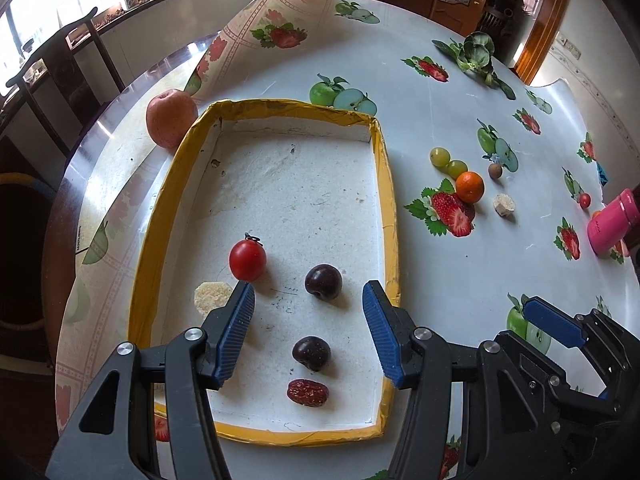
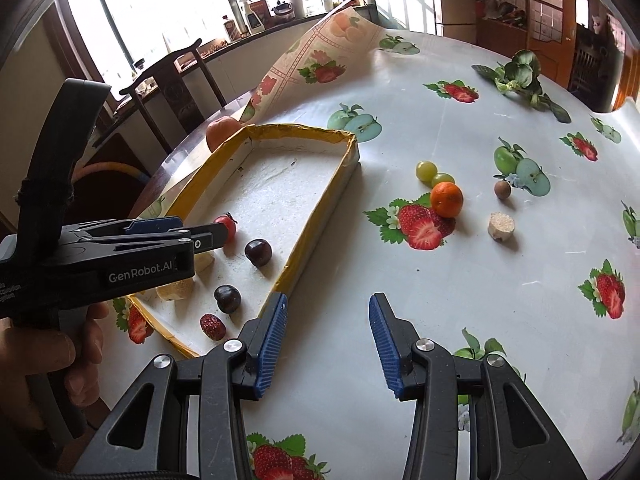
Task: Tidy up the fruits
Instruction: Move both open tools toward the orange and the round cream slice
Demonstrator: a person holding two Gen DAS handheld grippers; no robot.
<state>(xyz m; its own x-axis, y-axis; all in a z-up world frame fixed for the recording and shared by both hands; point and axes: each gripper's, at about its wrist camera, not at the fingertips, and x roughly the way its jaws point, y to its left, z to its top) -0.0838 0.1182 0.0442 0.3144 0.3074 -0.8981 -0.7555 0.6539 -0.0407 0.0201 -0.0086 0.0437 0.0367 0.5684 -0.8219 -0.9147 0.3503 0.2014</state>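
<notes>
Left gripper (image 1: 308, 308) jaws apart, empty, above yellow-rimmed tray (image 1: 390, 200); right gripper (image 2: 328, 320) likewise parted, empty, over tablecloth (image 2: 480, 300). Tray holds cherry tomato (image 1: 247, 260), two dark cherries (image 1: 323, 282), red date (image 1: 308, 392). Orange (image 1: 469, 187) and grapes (image 1: 440, 157) lie right of tray.

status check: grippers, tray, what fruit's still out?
Left gripper open over tray, right gripper open over tablecloth, both empty. Tomato, two cherries, date inside. Grapes, tangerine, apple outside. Nothing blocking.

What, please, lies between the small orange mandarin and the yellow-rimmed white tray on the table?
Between the small orange mandarin and the yellow-rimmed white tray, only bare cloth with a printed strawberry lies; the right wrist view shows it.
</notes>
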